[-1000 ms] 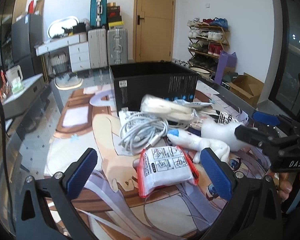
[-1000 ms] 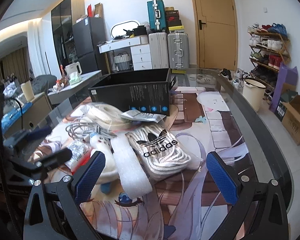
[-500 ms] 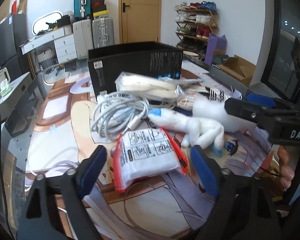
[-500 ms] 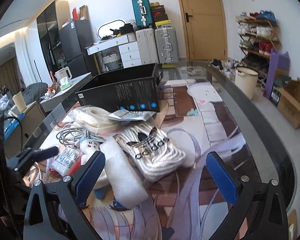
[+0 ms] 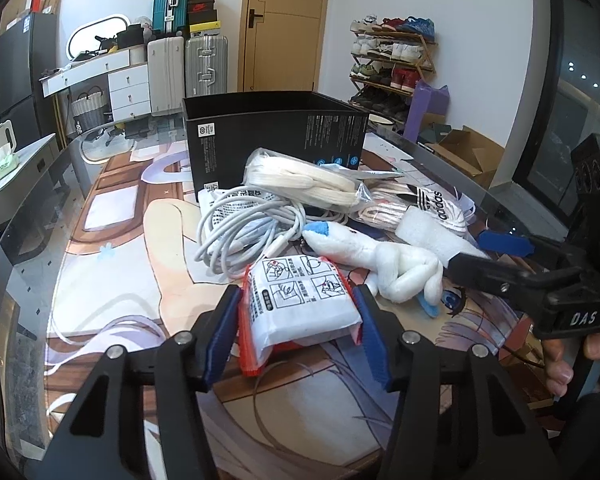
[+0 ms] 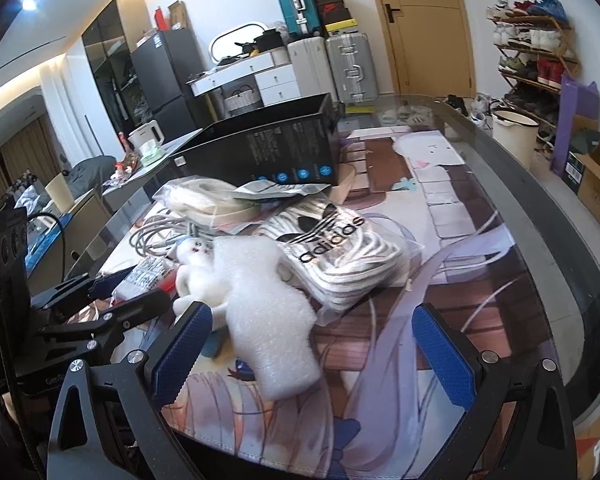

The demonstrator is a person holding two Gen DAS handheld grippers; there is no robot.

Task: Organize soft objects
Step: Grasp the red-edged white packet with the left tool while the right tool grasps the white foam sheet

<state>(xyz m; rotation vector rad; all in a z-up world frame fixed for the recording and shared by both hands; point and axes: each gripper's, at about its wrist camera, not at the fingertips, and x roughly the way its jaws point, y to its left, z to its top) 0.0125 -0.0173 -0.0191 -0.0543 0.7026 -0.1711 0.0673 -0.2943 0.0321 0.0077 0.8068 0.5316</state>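
My left gripper (image 5: 296, 334) is shut on a red-edged white wipes pack (image 5: 300, 304) that lies on the printed mat. Behind it are a coiled grey cable (image 5: 244, 236), a white plush toy (image 5: 384, 260), a bagged cream rope (image 5: 300, 182), an adidas bag of laces (image 5: 432, 204) and a white foam block (image 5: 432, 236). My right gripper (image 6: 316, 356) is open and empty, its jaws wide around the near end of the foam block (image 6: 268, 320). The plush (image 6: 196, 276) and adidas bag (image 6: 340, 252) lie just beyond. An open black box (image 6: 268, 148) stands behind the pile.
The black box (image 5: 276, 136) is at the mat's far middle. The glass table's curved edge (image 6: 560, 216) runs along the right. The right gripper's body (image 5: 540, 280) is close to the plush. Suitcases, drawers and a shoe rack stand in the room behind.
My left gripper moved forward and closed its jaws onto the wipes pack. My right gripper came closer to the foam block and stayed open.
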